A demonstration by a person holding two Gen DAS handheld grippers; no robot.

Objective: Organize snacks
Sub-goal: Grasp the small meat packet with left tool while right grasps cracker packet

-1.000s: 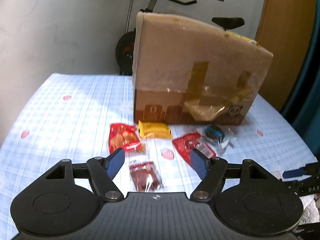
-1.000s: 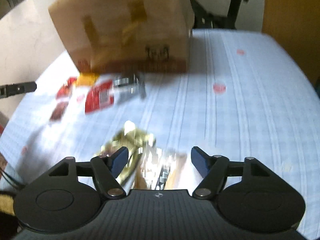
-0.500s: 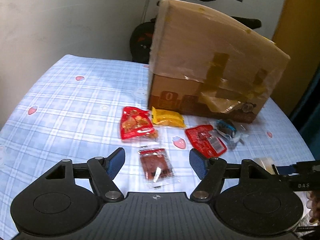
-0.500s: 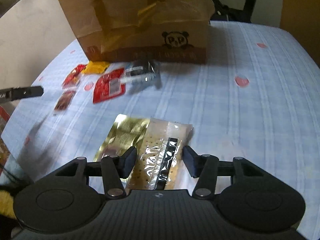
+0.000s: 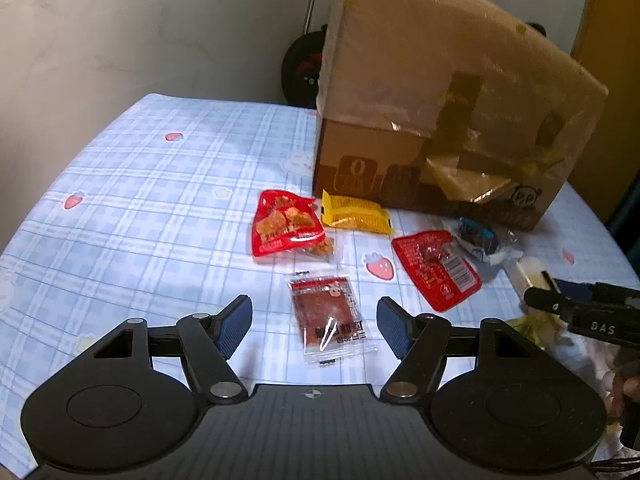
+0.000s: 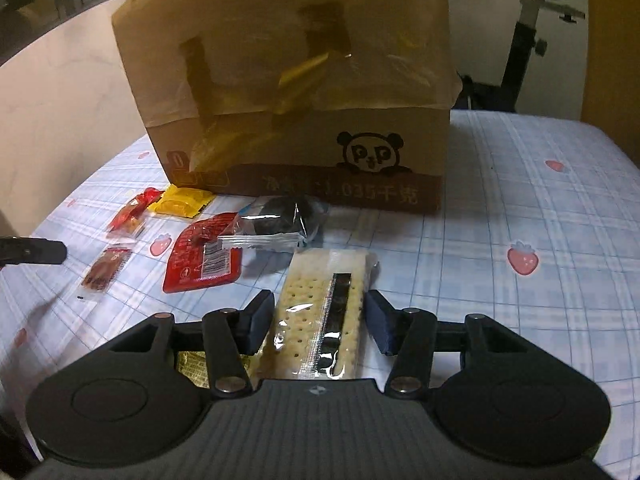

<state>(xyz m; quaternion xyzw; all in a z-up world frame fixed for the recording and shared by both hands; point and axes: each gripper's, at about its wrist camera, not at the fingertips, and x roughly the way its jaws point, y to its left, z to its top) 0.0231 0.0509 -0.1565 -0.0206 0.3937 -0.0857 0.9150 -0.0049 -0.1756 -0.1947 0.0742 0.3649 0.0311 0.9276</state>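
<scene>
Cardboard box (image 6: 296,92), patched with tape, stands on the blue checked strawberry-print table (image 5: 132,204) before a pale wall (image 5: 140,28). Cracker packet (image 6: 320,312) lies between the right tongs (image 6: 318,322), whose jaws have just been closing, pads beside its edges. Left tongs (image 5: 314,326) gape above a small brown sachet (image 5: 330,316).
</scene>
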